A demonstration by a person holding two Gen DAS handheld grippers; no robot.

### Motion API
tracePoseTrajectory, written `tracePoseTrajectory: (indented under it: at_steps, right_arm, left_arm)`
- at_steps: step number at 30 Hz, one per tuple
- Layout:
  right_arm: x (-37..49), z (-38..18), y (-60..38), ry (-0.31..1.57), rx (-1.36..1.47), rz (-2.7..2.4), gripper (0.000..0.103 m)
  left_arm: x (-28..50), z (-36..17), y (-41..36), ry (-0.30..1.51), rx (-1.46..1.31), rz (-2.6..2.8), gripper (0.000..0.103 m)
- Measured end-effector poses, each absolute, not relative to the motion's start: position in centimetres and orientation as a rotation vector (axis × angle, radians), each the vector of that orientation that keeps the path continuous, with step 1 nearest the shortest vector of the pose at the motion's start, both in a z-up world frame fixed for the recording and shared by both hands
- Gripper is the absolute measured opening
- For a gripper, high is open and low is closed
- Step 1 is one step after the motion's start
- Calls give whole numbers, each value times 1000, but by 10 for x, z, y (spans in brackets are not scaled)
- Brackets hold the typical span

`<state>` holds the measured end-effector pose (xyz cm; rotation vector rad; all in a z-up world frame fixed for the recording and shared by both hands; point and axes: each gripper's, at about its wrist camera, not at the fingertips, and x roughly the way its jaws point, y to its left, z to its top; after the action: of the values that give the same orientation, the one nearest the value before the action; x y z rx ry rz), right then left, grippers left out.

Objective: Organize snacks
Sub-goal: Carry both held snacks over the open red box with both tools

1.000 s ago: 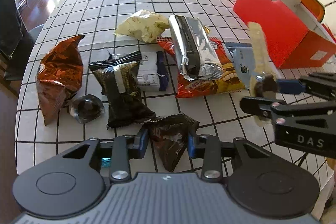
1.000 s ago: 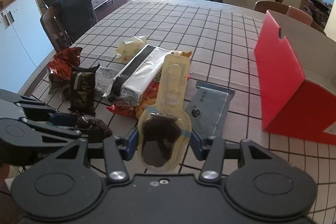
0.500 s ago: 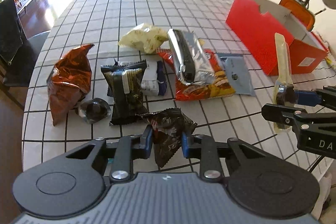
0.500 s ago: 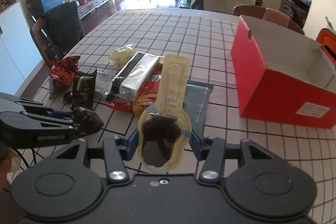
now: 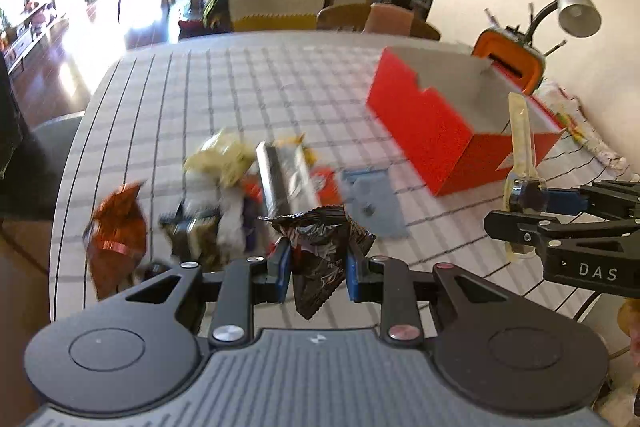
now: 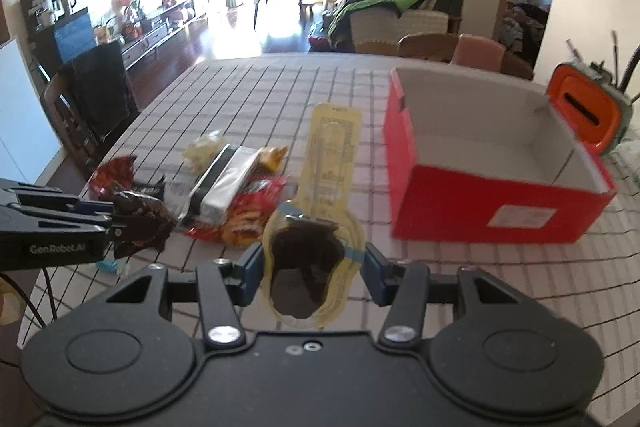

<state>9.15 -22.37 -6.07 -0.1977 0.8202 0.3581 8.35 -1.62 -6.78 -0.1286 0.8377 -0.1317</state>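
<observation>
My left gripper [image 5: 316, 273] is shut on a dark brown snack packet [image 5: 320, 251] and holds it above the checked table [image 5: 240, 87]. My right gripper [image 6: 308, 273] is shut on a long yellow spoon-shaped snack pack [image 6: 320, 211], also lifted; it shows in the left wrist view [image 5: 520, 163] too. An open red box [image 6: 492, 171] with a white inside stands on the table, ahead and right of both grippers. Several snack bags lie in a pile: an orange-brown bag [image 5: 116, 231], a pale yellow bag [image 5: 220, 157], a silver pack [image 6: 228, 183] on a red bag [image 6: 244, 215].
A grey flat packet [image 5: 372, 203] lies between the pile and the box. An orange container [image 6: 584, 111] and a desk lamp [image 5: 576, 11] stand behind the box. Chairs [image 6: 452, 51] line the far table edge, a dark one [image 6: 92, 95] at the left.
Both grippers have risen with their packets and tilted up toward the red box. The dark packet left the table. The box's open top now shows.
</observation>
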Motion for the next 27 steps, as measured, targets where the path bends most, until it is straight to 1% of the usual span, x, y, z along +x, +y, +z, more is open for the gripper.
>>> tracePoseTrajectory:
  at_steps: [5,13,20,27]
  right_arm:
    - [113,-41,-251,806,-189,344,50]
    - [166,-21,-306,799,-173,319,50]
    - [217,-22,-352,823,-182,327,50]
    - [261,-36,-382,850,-197,334,50]
  left_arm:
    - [106,-45,-41,806,-113,-162,26]
    - [159,-26,-101,781,-83,-196,26]
    - [209,-22,-159,799,-57,-209,26]
    - [265,-31,-205,850,-30,-190,26]
